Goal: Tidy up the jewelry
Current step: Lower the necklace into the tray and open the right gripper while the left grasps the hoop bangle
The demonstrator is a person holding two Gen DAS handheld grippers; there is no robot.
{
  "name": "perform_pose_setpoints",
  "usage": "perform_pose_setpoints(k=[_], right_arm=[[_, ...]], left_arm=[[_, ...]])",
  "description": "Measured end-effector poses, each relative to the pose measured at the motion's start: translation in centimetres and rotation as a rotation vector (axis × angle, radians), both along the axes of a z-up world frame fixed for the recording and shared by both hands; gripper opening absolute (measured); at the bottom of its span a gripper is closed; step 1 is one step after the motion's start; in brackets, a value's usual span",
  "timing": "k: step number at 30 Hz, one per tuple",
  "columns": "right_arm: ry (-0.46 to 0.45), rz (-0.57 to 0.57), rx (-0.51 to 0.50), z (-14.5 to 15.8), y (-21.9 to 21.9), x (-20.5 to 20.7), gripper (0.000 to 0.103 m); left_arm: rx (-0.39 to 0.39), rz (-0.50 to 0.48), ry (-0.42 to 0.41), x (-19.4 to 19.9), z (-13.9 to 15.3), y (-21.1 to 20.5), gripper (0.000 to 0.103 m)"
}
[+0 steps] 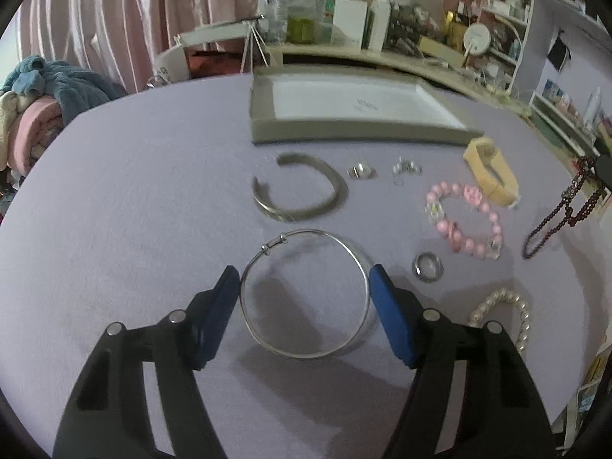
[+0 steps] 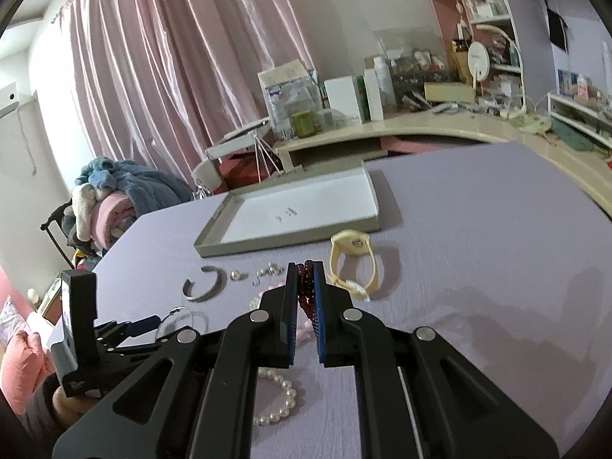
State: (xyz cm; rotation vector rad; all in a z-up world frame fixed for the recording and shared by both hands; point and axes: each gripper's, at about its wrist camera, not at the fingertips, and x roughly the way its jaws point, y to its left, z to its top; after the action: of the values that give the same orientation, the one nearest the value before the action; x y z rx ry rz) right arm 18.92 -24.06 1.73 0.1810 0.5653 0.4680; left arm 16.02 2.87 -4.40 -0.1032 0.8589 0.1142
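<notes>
place: home bedroom | signs: pink curtains (image 2: 160,57); folded blankets (image 2: 111,199); cluttered vanity shelf (image 2: 382,122)

A thin silver bangle (image 1: 306,293) lies flat on the lavender tabletop (image 1: 134,199), with an open silver cuff (image 1: 302,188) just beyond it and a pink bead bracelet (image 1: 464,220), a pearl bracelet (image 1: 505,311) and a small metal ring (image 1: 427,266) to its right. A dark red bead strand (image 2: 306,287) hangs pinched above the tabletop, near a cream watch (image 2: 354,264) and a shallow grey tray (image 2: 294,214) with a white floor.

Two bangles (image 1: 306,294), three bead bracelets (image 1: 464,220), one tray (image 1: 359,134).
</notes>
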Motion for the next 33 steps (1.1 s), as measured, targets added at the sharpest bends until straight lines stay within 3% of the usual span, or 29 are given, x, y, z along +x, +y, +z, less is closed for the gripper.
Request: perform_pose_setpoints(k=[12, 21, 25, 33], right_arm=[[-0.150, 0.022, -0.024, 5.6, 1.3, 2.3, 0.008], [-0.165, 0.050, -0.052, 9.6, 4.1, 9.6, 0.008], [-0.122, 0.043, -0.073, 8.9, 5.6, 14.5, 0.008], [0.028, 0.038, -0.147, 2.5, 9.1, 22.8, 0.008]], left_arm=[[0.004, 0.006, -0.164, 0.0, 7.8, 2.4, 0.069], [-0.039, -0.053, -0.249, 4.8, 13.1, 3.4, 0.069], [-0.060, -0.062, -0.259, 8.7, 13.9, 4.1, 0.069], [-0.087, -0.059, -0.187, 17.2, 11.1, 4.8, 0.069]])
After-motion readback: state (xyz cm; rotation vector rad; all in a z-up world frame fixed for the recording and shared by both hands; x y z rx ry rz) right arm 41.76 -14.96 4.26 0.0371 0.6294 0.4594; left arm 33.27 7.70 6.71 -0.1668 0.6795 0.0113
